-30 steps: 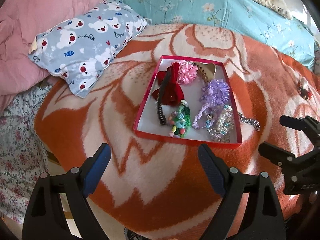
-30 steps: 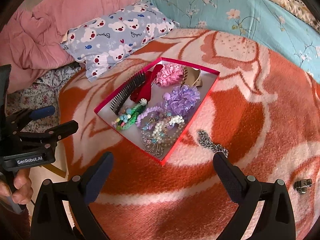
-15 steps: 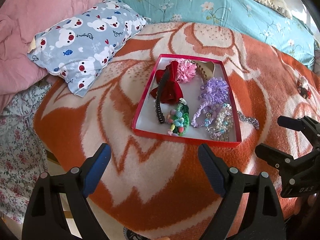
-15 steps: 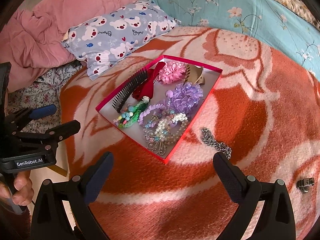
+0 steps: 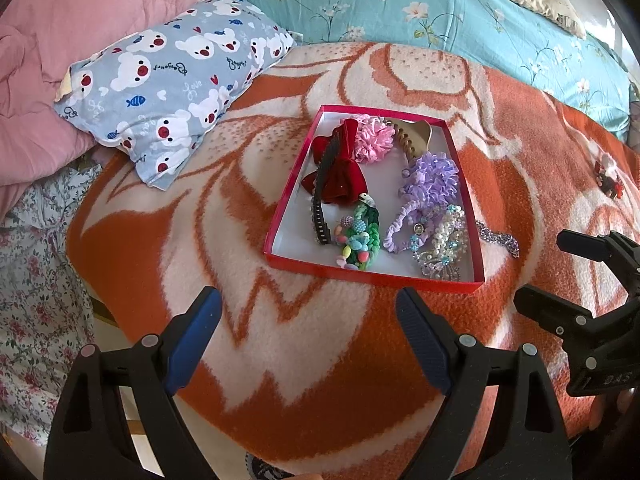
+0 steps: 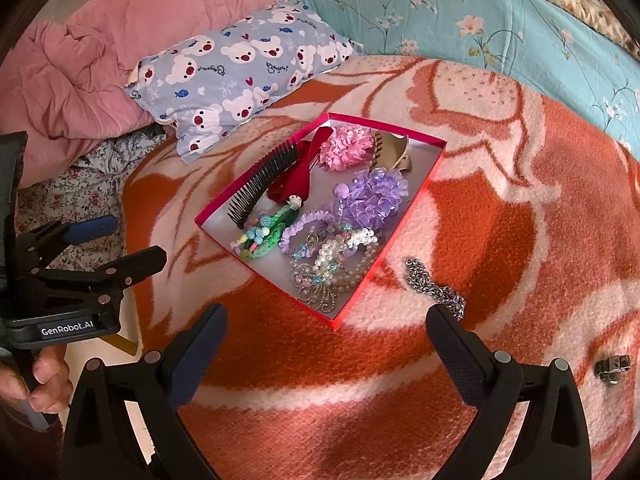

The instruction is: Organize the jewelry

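A red box [image 5: 372, 272] [image 6: 400, 236] on the orange blanket holds a black comb [image 6: 264, 180], a red bow [image 5: 340, 172], pink [image 5: 374, 140] and purple [image 6: 372, 196] scrunchies, a green beaded piece [image 5: 360, 240] and pearl strings [image 6: 344, 252]. A silver chain [image 6: 436, 290] [image 5: 500, 238] lies on the blanket just right of the box. A small metal clip [image 6: 612, 366] lies further right. A red hair clip [image 5: 608, 178] lies at the far right. My left gripper [image 5: 308, 336] is open and empty in front of the box. My right gripper [image 6: 326, 340] is open and empty, near the chain.
A bear-print pillow [image 5: 172, 92] and a pink quilt [image 6: 80, 68] lie to the left. A teal floral cover [image 5: 400, 8] lies behind. The bed edge with a floral cloth [image 5: 32, 280] drops off at the left.
Both grippers have drawn back a little from the box. Nothing was picked up or released.
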Demonstrator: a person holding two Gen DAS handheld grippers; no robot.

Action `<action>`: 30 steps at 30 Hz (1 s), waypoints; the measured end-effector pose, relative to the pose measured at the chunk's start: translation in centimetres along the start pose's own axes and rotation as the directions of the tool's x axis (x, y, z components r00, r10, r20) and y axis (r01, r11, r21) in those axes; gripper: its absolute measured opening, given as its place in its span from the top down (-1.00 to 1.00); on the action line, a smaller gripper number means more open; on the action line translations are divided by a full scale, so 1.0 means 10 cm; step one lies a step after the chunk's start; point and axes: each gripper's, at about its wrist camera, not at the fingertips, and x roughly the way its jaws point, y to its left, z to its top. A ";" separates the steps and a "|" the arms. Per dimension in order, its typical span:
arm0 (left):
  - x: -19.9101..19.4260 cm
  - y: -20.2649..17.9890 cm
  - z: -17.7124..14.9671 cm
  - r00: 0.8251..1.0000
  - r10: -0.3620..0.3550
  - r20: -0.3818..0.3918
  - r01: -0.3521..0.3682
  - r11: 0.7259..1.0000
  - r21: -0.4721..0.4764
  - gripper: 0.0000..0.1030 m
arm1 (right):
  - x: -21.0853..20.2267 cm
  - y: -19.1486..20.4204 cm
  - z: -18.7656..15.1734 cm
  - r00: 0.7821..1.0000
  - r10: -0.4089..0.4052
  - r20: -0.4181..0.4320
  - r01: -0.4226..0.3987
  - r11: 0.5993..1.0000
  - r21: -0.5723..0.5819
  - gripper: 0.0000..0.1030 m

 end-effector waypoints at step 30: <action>0.02 0.01 -0.01 1.000 0.000 0.000 0.000 1.000 -0.005 -0.74 | -0.05 0.05 0.02 0.999 0.019 0.031 -0.019 1.000 0.004 -0.95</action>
